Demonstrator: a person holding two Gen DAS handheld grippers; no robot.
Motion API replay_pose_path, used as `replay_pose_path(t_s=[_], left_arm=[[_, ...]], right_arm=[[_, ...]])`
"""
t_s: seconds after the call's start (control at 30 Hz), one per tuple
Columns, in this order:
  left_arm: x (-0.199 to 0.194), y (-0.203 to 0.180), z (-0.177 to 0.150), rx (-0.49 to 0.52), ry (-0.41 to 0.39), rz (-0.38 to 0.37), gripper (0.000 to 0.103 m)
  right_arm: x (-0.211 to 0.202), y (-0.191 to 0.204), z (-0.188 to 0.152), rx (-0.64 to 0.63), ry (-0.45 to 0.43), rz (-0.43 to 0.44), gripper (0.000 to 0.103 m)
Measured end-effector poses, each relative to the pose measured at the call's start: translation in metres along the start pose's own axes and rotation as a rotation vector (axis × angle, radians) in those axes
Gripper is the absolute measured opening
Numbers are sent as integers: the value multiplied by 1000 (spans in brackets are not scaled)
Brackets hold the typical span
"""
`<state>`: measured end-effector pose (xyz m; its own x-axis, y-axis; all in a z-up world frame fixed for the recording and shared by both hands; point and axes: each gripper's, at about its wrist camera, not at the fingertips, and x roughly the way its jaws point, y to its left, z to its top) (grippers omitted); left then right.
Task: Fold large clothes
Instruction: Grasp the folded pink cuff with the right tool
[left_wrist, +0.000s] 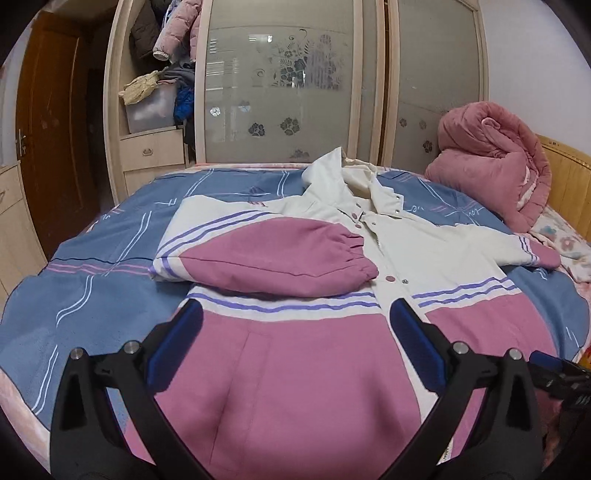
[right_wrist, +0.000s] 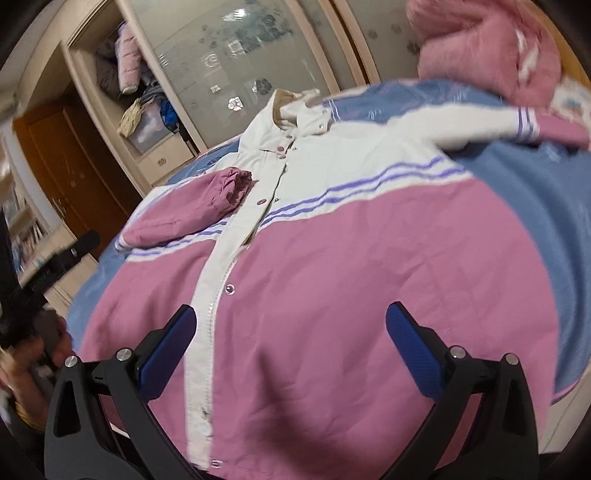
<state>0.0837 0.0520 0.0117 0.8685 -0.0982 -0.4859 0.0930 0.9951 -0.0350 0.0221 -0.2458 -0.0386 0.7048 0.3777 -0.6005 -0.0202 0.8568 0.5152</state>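
A pink and cream hooded jacket (left_wrist: 317, 369) with purple stripes lies front-up on the blue bedspread (left_wrist: 96, 295). Its left sleeve (left_wrist: 280, 258) is folded across the chest. Its right sleeve (left_wrist: 517, 251) stretches out to the right. My left gripper (left_wrist: 295, 328) is open and empty, just above the jacket's pink lower front. My right gripper (right_wrist: 291, 332) is open and empty above the jacket (right_wrist: 369, 295) near its zipper placket (right_wrist: 210, 302). The folded sleeve (right_wrist: 192, 210) and the outstretched sleeve (right_wrist: 480, 125) show there too.
A rolled pink quilt (left_wrist: 495, 166) lies at the bed's head by a wooden headboard (left_wrist: 569, 170). A wardrobe with frosted sliding doors (left_wrist: 280, 81) and an open shelf of clothes (left_wrist: 159, 74) stands behind the bed. A brown door (left_wrist: 44, 122) is at left.
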Motion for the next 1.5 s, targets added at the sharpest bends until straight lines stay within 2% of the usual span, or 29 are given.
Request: replay_pose_path(t_s=[0.1, 0.23, 0.37, 0.53, 0.6, 0.63, 0.67, 0.83, 1.0, 1.13, 1.27, 1.3, 1.37, 1.4, 1.47, 1.5], left_arm=[[9, -1, 2, 5, 33, -29, 101], [19, -1, 0, 20, 65, -33, 101], [28, 9, 4, -20, 92, -43, 101], [33, 29, 10, -74, 85, -18, 101], [35, 36, 12, -91, 85, -5, 101], [36, 41, 13, -103, 85, 0, 101], [37, 44, 13, -110, 84, 3, 101], [44, 54, 16, -122, 86, 26, 101], [46, 67, 20, -133, 77, 39, 101], [47, 79, 24, -168, 71, 42, 101], [50, 86, 28, -178, 69, 48, 101], [51, 87, 29, -179, 69, 48, 101], [53, 91, 31, -184, 68, 60, 101], [54, 93, 32, -188, 66, 65, 101], [55, 97, 34, -199, 63, 67, 101], [55, 100, 36, -204, 60, 68, 101]], right_arm=[[-1, 1, 11, 73, 54, 86, 102], [-4, 21, 30, 93, 72, 137, 102], [8, 39, 58, 185, 130, 250, 102], [39, 56, 86, 222, 189, 274, 102], [60, 59, 92, 242, 237, 290, 95], [70, 61, 96, 248, 261, 296, 86], [78, 62, 99, 255, 277, 293, 80], [125, 70, 106, 255, 345, 255, 61], [158, 78, 108, 278, 380, 221, 61], [188, 78, 110, 296, 405, 177, 52], [216, 69, 110, 366, 414, 144, 51], [222, 68, 111, 375, 408, 149, 50], [230, 69, 119, 343, 369, 131, 38], [231, 71, 124, 319, 345, 125, 35], [232, 77, 135, 253, 300, 114, 21], [233, 81, 140, 229, 285, 109, 19]])
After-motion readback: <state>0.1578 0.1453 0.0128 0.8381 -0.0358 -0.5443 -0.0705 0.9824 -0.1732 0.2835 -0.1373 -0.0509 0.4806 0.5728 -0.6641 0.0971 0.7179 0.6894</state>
